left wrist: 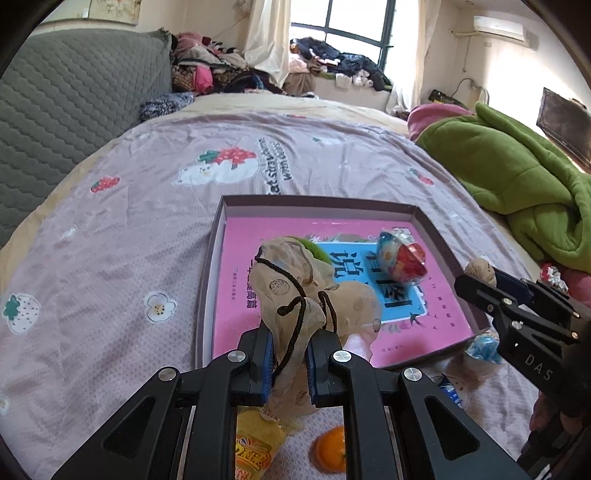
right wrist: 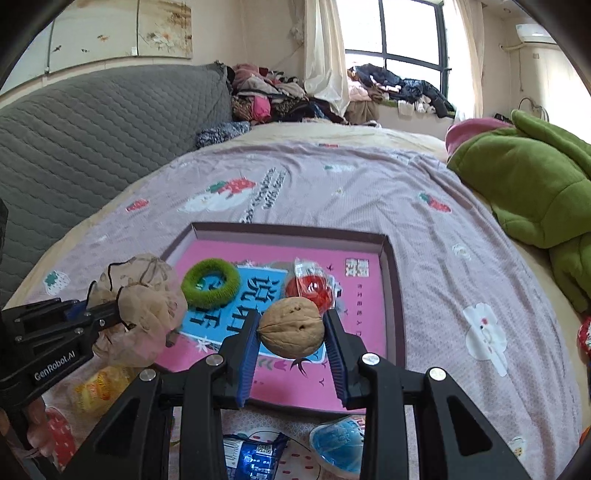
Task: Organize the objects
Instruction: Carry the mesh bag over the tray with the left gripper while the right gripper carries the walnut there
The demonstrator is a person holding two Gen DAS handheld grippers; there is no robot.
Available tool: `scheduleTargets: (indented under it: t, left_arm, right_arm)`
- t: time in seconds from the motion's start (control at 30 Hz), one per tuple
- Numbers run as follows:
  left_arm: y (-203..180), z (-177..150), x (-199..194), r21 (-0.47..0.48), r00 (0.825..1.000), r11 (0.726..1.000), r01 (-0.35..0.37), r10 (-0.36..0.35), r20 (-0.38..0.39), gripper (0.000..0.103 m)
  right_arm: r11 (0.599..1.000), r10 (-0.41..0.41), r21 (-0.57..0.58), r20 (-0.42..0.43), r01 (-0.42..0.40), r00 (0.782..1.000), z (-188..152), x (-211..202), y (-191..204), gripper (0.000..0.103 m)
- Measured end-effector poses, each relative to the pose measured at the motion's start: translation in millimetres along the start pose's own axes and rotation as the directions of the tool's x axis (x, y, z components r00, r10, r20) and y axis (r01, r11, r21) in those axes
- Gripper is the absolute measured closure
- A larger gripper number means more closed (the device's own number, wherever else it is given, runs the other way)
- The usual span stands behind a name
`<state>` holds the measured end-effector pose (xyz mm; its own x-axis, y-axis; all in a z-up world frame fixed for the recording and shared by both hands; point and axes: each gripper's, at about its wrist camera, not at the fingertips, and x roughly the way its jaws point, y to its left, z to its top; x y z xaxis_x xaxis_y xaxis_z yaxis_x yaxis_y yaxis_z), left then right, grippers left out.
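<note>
Walnut sits clamped betw. the blue pads of the right hand-held gripper, held in the air above the near part of a shallow box lying on the bed. Left hand-held gripper is closed tight on a sheer beige drawstring pouch, black cord dangling over its jaws; pouch hangs over the box's near-left corner. Box floor is covered by a pink book w/ a blue panel. On it: green fuzzy ring toward the left, just beside the pouch in the right wrist view and mostly hidden behind it in the left view; red-and-clear wrapped candy toward the far right, directly beyond the walnut. Near edge of the box, outside it on the bedspread: blue wrapped candy, dark blue snack packet, yellow snack bag & an orange, the last two right under the left gripper. Around: grey quilted headboard far left, green plush blanket far right w/ a pink cushion behind, clothes heaped by the window at the far end. Both grippers crowd the box's near side; ring and red candy take up the middle of the book.
</note>
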<state>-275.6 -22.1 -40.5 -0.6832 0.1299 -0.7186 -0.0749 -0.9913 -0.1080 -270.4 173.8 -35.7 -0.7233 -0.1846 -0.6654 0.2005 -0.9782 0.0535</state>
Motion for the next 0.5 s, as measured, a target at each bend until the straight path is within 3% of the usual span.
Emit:
scheduleTargets:
  t: [0.5]
  left_arm:
    - [1.8, -0.5, 35.5, 0.004, 0.997, 1.000, -0.025, 0.026, -0.076, 0.089]
  right_arm:
    - [0.998, -0.059, -0.006, -0.170, 0.059, 0.984, -13.5, 52.0, -7.9, 0.068]
